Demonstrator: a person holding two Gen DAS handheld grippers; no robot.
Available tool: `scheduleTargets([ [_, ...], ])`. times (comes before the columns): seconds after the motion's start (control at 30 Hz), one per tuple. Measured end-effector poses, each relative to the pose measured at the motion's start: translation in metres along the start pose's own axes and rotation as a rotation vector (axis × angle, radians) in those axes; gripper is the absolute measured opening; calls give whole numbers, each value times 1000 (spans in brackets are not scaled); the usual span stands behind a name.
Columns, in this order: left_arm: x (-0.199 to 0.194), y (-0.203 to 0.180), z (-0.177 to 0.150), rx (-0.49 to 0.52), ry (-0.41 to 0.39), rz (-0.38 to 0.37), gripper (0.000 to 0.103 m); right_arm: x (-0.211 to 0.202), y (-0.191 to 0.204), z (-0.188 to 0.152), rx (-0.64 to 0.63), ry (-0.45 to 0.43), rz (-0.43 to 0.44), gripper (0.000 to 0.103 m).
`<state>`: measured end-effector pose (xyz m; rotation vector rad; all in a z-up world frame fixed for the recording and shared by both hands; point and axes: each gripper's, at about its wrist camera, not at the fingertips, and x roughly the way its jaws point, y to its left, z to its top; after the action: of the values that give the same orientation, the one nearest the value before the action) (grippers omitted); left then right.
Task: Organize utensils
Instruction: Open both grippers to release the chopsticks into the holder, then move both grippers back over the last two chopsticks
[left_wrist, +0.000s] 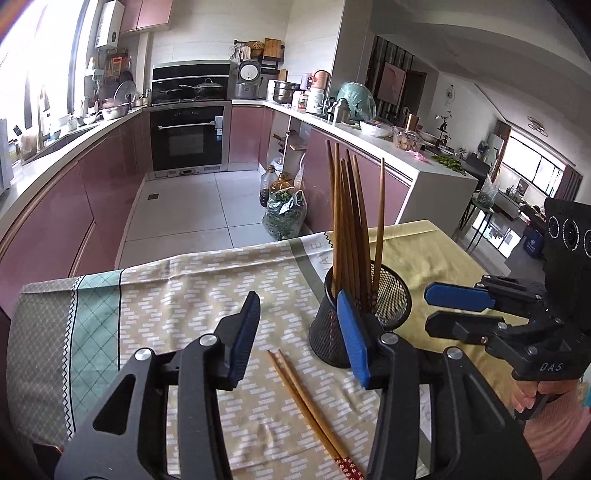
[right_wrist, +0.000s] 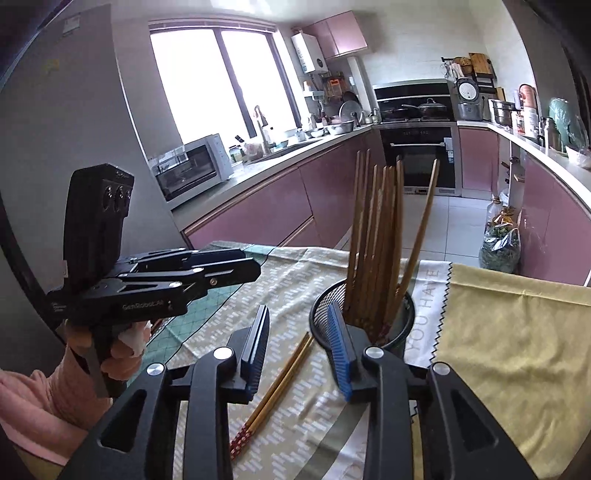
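I hold both the left gripper (left_wrist: 301, 334) and the right gripper (right_wrist: 299, 345) open and empty above two loose chopsticks (left_wrist: 308, 402), just near of the mesh holder (left_wrist: 364, 317).

Patterned tablecloth (left_wrist: 192, 280), built-in oven (left_wrist: 187, 138) (wok on top), toaster oven (right_wrist: 192, 168), rice cooker (left_wrist: 249, 75), bagged greens (left_wrist: 285, 216)

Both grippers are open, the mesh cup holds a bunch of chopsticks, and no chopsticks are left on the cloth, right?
Not quite. A pair of chopsticks is left on the cloth, beside the mesh cup; the left wrist view shows it. The rest holds.
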<state>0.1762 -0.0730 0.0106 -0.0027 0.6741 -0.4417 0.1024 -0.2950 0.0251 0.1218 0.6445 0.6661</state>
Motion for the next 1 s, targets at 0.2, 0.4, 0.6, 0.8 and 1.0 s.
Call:
scheduleTargets([
  [0.2,-9,14,-35,-46,17,42,53,27,14,-35,14,112,22,31],
  [0.4,-5,23,-68,-84,62,102,64,57,20,-67,51,214,9,31],
  [0.6,-1,28,-92,-88,95,142,70,69,29,-82,46,244,-20,32],
  [0.8,5,28,-102,-99,127,159,70,76,38,-88,37,267,-41,32],
  [1.0,4,28,-110,-99,138,166,70,81,46,-91,31,281,-64,32],
])
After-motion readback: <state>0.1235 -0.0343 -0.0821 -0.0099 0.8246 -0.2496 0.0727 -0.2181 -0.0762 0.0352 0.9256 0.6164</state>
